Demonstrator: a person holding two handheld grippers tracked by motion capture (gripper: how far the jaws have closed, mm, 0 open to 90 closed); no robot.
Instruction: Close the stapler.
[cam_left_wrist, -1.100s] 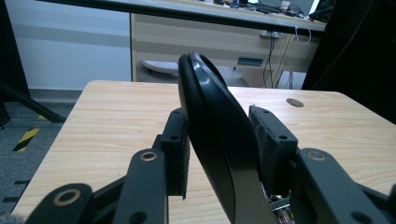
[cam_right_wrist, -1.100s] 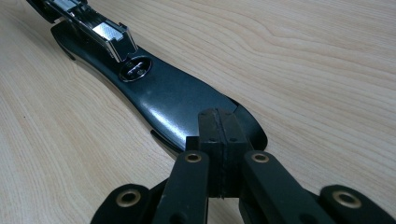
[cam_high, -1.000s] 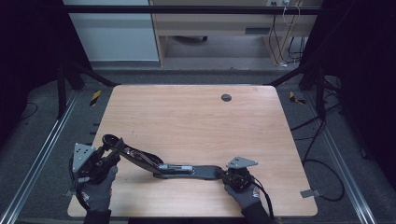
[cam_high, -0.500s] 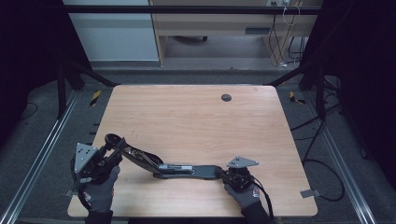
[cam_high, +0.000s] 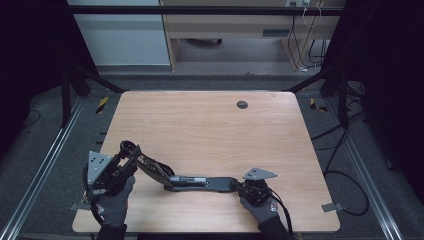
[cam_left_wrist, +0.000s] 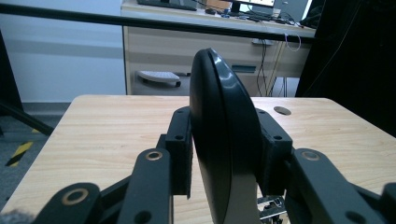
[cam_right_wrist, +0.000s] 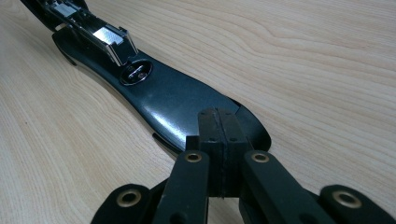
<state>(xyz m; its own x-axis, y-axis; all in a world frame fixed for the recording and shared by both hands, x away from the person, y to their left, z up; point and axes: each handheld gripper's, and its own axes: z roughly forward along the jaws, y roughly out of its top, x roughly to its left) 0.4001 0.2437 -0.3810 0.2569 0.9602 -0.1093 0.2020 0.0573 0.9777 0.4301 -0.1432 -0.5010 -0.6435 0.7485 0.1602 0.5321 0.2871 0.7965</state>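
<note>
A black stapler (cam_high: 200, 181) lies swung open along the table's near side. Its flat base (cam_right_wrist: 177, 102) rests on the wood, and the metal staple channel (cam_right_wrist: 100, 35) runs off toward the far end. My right gripper (cam_right_wrist: 218, 116) is shut, its joined tips resting on the base's rounded near end. At the left, the stapler's rounded top arm (cam_left_wrist: 233, 149) stands raised on edge. My left gripper (cam_left_wrist: 224, 126) has just been closing on it, and both pads press on its sides. In the high view the left gripper (cam_high: 131, 150) and right gripper (cam_high: 239, 186) hold opposite ends.
The wooden table (cam_high: 210, 130) has a round cable hole (cam_high: 242, 104) near its far edge. A desk and cabinet (cam_high: 225, 25) stand behind the table. Cables (cam_high: 345, 150) trail on the floor at the right, and metal rails run along both sides.
</note>
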